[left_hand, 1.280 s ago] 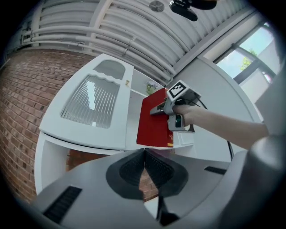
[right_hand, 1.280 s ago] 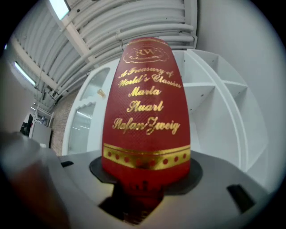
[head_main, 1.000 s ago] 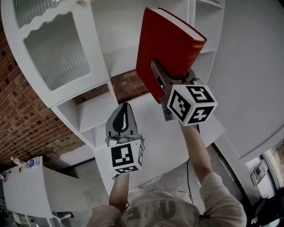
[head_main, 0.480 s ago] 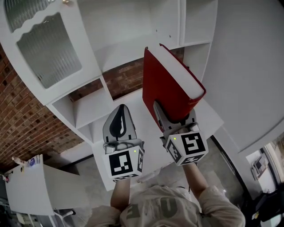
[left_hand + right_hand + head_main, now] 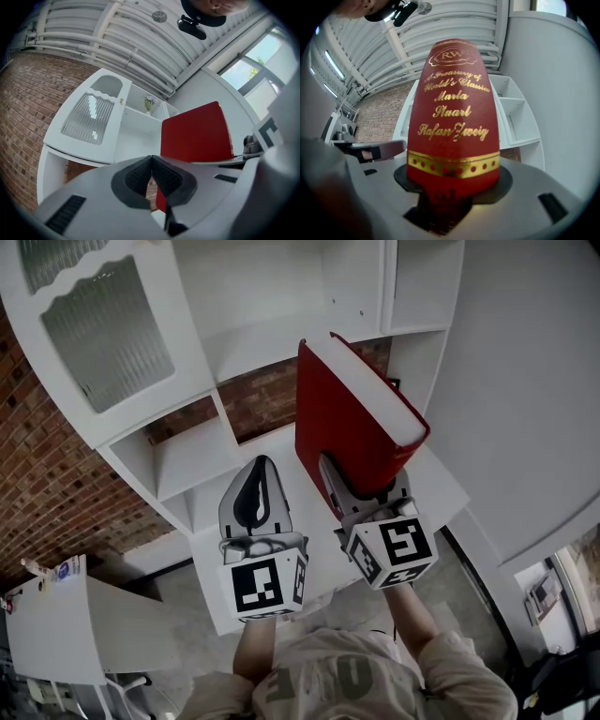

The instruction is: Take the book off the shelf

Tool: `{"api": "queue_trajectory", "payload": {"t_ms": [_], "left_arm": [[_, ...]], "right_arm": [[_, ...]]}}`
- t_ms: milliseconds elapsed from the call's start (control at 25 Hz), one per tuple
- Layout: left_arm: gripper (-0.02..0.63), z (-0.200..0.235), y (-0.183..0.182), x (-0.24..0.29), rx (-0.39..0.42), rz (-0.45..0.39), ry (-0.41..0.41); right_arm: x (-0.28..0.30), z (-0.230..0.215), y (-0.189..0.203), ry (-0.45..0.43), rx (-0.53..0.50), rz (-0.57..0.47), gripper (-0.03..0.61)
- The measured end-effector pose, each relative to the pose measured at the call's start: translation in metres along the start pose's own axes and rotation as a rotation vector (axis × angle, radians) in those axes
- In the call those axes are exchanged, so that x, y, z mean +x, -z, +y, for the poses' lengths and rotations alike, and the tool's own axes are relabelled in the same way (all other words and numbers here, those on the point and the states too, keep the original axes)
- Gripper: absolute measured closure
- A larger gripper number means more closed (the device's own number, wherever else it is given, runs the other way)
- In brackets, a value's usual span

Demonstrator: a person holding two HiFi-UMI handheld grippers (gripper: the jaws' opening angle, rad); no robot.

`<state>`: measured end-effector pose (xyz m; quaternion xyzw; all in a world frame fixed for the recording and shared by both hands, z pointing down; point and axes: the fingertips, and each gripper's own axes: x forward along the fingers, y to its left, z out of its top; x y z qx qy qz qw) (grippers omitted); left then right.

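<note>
Head view: one red book (image 5: 349,418) partly hides the right gripper (image 5: 364,495) pinching its lower end; left gripper (image 5: 260,470) jaws are pressed together, empty.

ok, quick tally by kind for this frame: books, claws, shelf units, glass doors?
red book: 1
claws: 2, left claw shut and empty, right claw shut on the red book
white shelf unit: 1
ribbed glass door: 1
total: 5
</note>
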<state>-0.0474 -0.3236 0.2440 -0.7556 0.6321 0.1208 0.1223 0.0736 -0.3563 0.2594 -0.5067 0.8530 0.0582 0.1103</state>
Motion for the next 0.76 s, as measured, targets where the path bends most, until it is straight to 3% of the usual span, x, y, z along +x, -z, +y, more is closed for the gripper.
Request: {"api": "queue_trajectory", "payload": {"t_ms": [760], "left_arm": [[0.601, -0.0047, -0.0007, -0.0067, -0.016, 0.019, -0.002]], "right_arm": [[-0.0061, 0.0099, -0.0041, -0.015, -0.013, 0.01, 0.333]]}}
